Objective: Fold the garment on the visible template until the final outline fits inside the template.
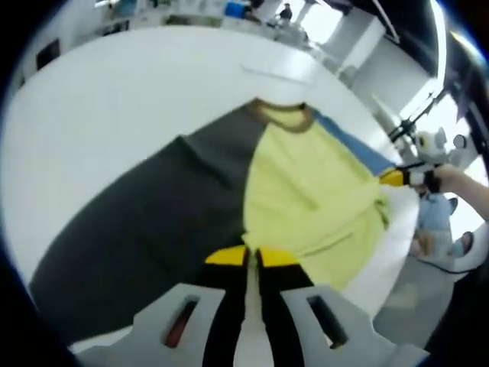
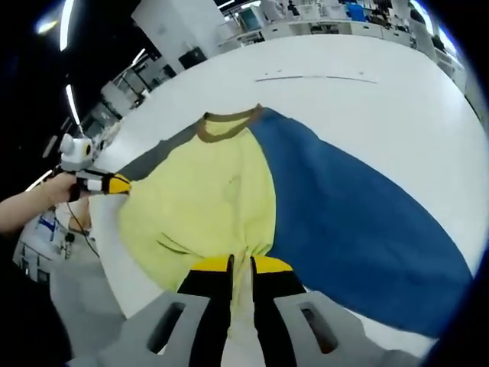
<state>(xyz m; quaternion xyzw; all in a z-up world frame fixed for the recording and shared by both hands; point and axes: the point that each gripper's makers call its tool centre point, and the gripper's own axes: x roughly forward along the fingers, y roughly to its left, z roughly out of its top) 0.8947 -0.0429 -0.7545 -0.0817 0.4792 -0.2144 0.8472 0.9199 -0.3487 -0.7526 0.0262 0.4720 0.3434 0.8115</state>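
Lying flat on the white bench (image 2: 397,84), the garment (image 2: 206,199) is soft, light and limp; it will sag wherever unsupported. The left hand-held gripper (image 1: 252,256) and right hand-held gripper (image 2: 233,265) each pinch its yellow hem, jaws nearly closed. Holding at edges suits folding best.
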